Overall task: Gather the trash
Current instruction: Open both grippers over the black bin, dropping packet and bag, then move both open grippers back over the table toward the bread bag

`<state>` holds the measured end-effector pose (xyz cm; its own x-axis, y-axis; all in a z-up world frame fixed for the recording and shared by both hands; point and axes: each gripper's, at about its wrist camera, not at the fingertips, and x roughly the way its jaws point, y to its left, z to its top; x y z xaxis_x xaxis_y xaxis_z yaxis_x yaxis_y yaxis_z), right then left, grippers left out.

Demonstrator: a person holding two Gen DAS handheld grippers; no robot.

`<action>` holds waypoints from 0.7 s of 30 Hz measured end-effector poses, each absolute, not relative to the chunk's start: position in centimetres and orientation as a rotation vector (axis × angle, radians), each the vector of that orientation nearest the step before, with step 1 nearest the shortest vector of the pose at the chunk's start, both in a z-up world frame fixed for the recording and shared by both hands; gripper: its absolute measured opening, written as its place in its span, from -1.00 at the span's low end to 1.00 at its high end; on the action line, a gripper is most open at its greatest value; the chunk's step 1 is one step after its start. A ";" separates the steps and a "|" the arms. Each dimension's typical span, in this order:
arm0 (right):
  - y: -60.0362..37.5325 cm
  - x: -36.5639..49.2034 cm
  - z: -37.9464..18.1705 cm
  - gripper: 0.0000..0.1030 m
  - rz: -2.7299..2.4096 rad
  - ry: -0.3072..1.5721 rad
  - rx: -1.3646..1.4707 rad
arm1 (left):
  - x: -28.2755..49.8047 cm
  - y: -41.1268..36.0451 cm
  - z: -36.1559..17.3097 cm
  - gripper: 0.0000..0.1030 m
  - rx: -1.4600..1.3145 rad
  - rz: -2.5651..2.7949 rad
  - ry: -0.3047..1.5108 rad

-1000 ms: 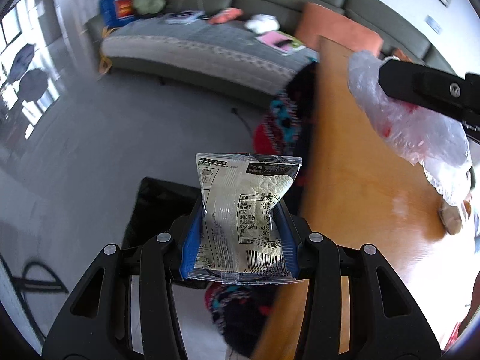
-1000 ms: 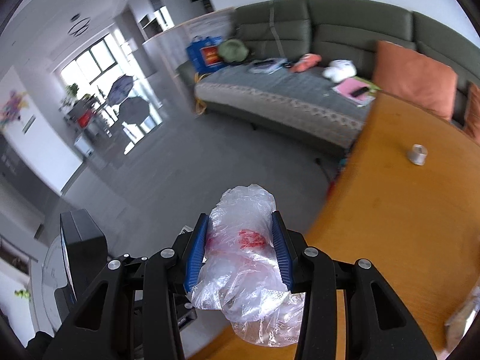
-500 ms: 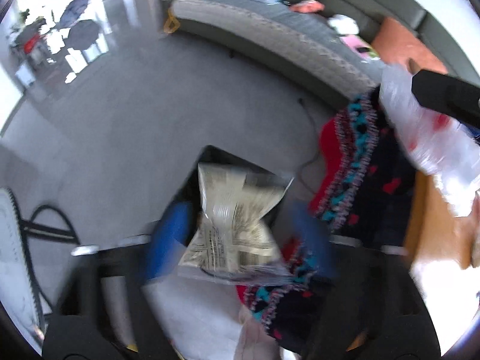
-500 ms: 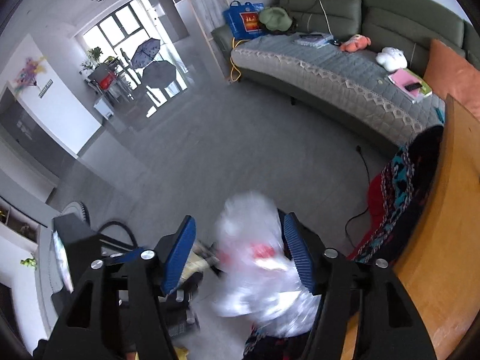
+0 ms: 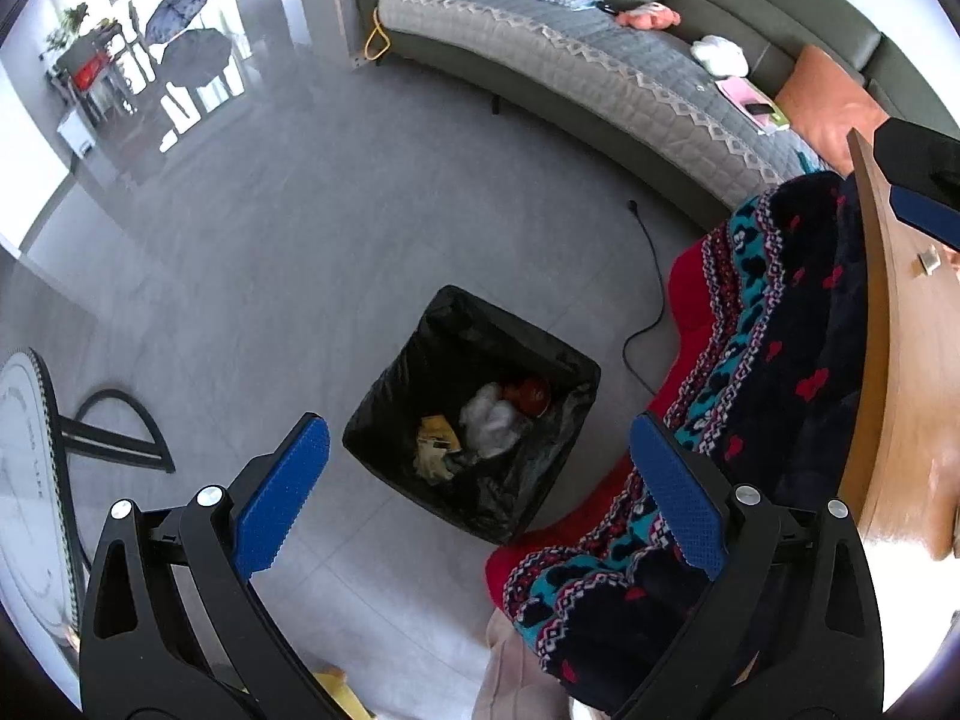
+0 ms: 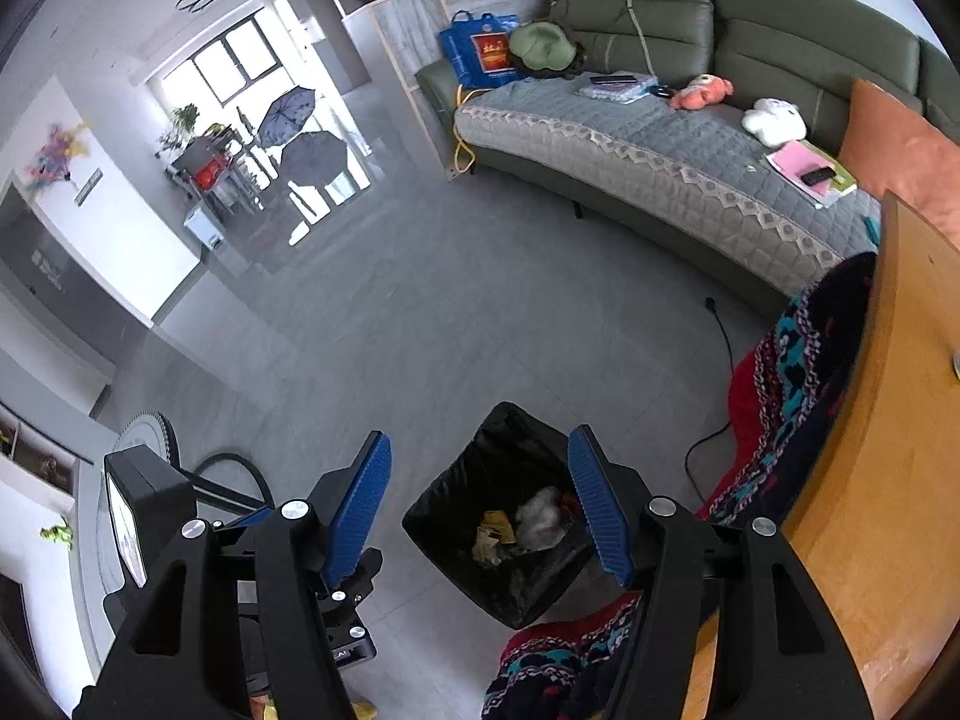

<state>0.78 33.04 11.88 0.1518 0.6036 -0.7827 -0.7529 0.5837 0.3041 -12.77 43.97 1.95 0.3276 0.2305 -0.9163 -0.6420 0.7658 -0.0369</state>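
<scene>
A black-lined trash bin (image 5: 558, 354) stands on the grey floor below both grippers; it also shows in the right wrist view (image 6: 444, 510). Inside lie a crumpled clear plastic bag (image 5: 489, 420), a yellowish snack wrapper (image 5: 435, 444) and a red item (image 5: 531, 395). My left gripper (image 5: 480, 480) is open and empty above the bin. My right gripper (image 6: 480, 495) is open and empty above the bin. The right gripper's finger (image 5: 921, 210) shows at the right edge of the left wrist view.
A wooden table (image 6: 900, 450) is at the right, with a red and navy patterned blanket (image 5: 768, 372) hanging beside it. A black cable (image 5: 645, 294) lies on the floor. A green sofa (image 6: 660, 138) with a grey cover stands behind. A fan base (image 5: 24, 480) is at the left.
Both grippers swung from the table over to the bin and opened. The snack wrapper left my left gripper and the plastic bag left my right gripper; both now lie in the bin.
</scene>
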 end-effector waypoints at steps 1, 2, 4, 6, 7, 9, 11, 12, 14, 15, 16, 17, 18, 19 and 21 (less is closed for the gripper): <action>32.4 0.9 12.0 0.22 0.973 1.029 -0.163 | -12.7 43.8 2.1 0.88 -0.430 0.591 1.097; 32.1 1.0 12.1 0.22 0.970 1.027 -0.157 | -12.6 43.5 2.2 0.88 -0.424 0.584 1.095; 30.9 1.0 12.5 0.22 0.959 1.017 -0.142 | -12.2 42.9 2.6 0.88 -0.417 0.569 1.091; 29.8 1.1 12.9 0.22 0.948 1.008 -0.130 | -11.9 42.1 3.0 0.88 -0.406 0.553 1.086; 29.2 1.2 13.1 0.22 0.942 1.005 -0.123 | -11.7 41.7 3.2 0.88 -0.402 0.545 1.082; 27.5 1.4 13.6 0.22 0.925 0.995 -0.106 | -11.3 40.7 3.7 0.88 -0.388 0.528 1.073; 26.0 1.7 14.1 0.22 0.907 0.985 -0.091 | -10.7 39.2 4.4 0.88 -0.371 0.494 1.060; 25.2 1.8 14.3 0.22 0.897 0.981 -0.081 | -10.4 38.6 4.6 0.88 -0.367 0.482 1.056; 23.2 2.1 14.7 0.22 0.875 0.972 -0.061 | -9.6 37.1 5.1 0.88 -0.357 0.441 1.051; 22.0 2.4 14.9 0.22 0.863 0.967 -0.050 | -9.2 36.3 5.3 0.88 -0.351 0.424 1.049; 20.8 2.5 15.1 0.22 0.850 0.962 -0.040 | -8.7 35.3 5.6 0.88 -0.341 0.403 1.046; 19.7 2.7 15.2 0.22 0.838 0.958 -0.031 | -8.3 34.2 5.8 0.88 -0.330 0.384 1.044; 18.8 2.9 15.2 0.22 0.828 0.956 -0.025 | -7.9 33.3 6.0 0.88 -0.319 0.367 1.043; 17.8 3.1 15.3 0.22 0.817 0.952 -0.017 | -7.2 32.0 6.3 0.88 -0.303 0.344 1.042; 15.4 3.4 15.6 0.22 0.786 0.944 0.002 | -6.2 29.7 6.7 0.88 -0.273 0.302 1.039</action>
<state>3.45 15.36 15.58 0.3356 0.6034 -0.7234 -0.6021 0.7280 0.3279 -6.21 29.66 6.73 0.4726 0.1153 -0.8737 -0.3710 0.9253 -0.0786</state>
